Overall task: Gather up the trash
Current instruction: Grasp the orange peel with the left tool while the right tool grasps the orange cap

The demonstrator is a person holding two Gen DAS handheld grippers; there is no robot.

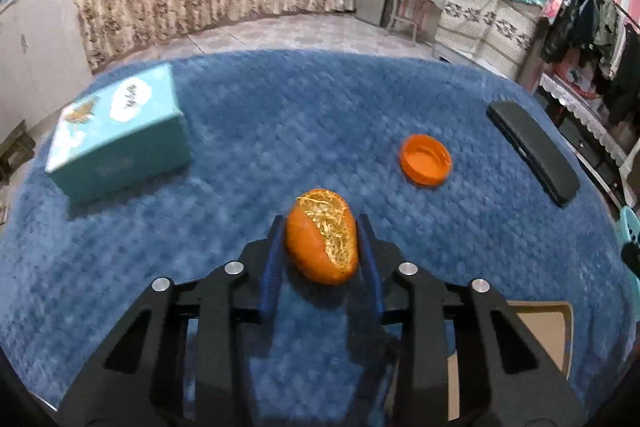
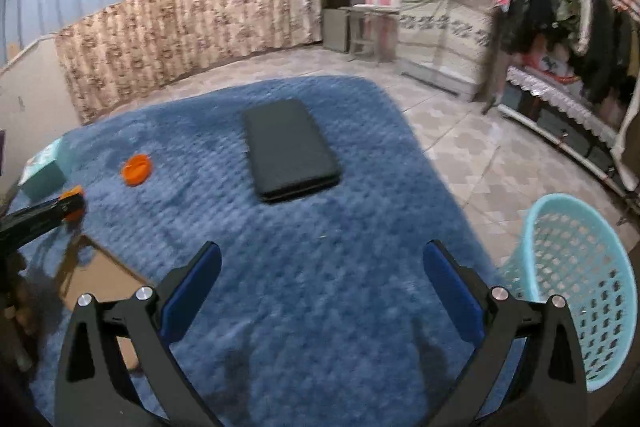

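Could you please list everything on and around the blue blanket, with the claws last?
peel: one, orange, blanket middle, in the left claw
cap: one, orange, right of the peel
case: one, black, far right part of the blanket
box: one, teal, left part
cardboard: one, brown, near edge
basket: one, light blue, floor, right of the blanket
blanket: one, blue
left claw: shut on the peel
right claw: open, empty

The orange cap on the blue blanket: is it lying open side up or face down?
Open side up: the orange cap shows its hollow inside and raised rim.
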